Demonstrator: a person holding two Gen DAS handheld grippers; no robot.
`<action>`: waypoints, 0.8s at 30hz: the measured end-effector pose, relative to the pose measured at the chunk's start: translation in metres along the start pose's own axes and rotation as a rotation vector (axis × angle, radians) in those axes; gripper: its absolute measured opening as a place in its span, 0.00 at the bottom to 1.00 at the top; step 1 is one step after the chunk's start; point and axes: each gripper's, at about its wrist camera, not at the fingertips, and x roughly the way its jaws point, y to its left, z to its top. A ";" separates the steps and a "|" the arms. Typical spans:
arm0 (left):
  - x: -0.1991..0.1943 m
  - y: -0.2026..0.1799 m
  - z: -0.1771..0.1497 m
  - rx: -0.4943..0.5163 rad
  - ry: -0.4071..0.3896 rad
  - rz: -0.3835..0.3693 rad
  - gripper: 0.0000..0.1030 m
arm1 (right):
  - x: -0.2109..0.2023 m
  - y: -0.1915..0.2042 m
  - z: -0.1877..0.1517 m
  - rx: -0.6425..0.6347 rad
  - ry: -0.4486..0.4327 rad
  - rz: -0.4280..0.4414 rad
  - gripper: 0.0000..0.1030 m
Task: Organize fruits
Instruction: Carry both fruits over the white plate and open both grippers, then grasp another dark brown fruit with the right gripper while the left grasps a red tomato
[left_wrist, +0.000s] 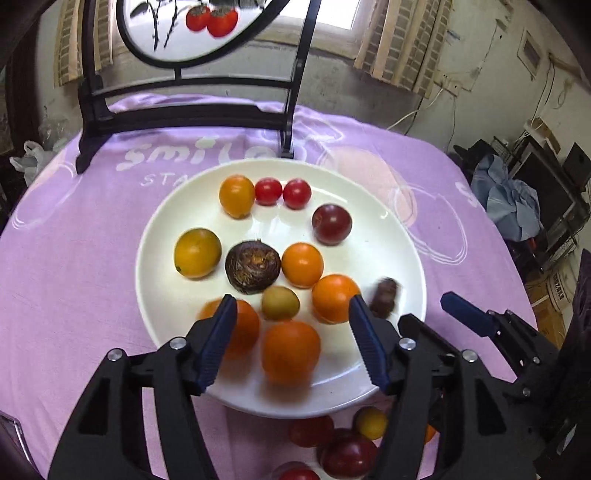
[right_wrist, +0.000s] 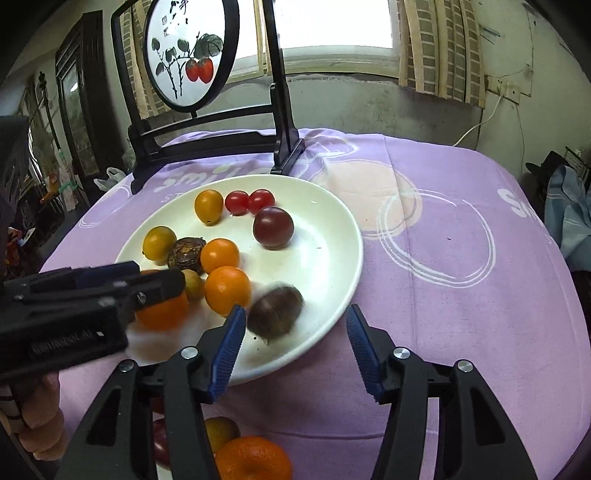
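Hand-held gripper (right_wrist: 295, 347) open behind blurred, tilted chestnut (right_wrist: 275, 312)

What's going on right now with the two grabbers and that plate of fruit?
Left gripper open, over the oranges. Right gripper open, empty. Brown fruit blurred, near the white plate edge. More fruit waits off the plate. Nothing blocking.

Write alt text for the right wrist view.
The right gripper hangs open over the near rim of a white plate of small fruits, a blurred brown fruit just ahead of its fingers. The left gripper reaches in from the left above the oranges. A purple tablecloth lies beneath.
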 end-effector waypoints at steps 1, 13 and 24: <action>-0.005 -0.001 0.000 0.009 -0.006 0.004 0.62 | -0.002 -0.001 -0.001 0.002 0.003 -0.006 0.56; -0.058 0.008 -0.056 0.000 -0.034 0.042 0.79 | -0.051 -0.003 -0.059 -0.004 0.063 -0.011 0.59; -0.068 0.014 -0.116 0.024 -0.003 0.063 0.82 | -0.075 0.037 -0.112 -0.098 0.112 0.035 0.59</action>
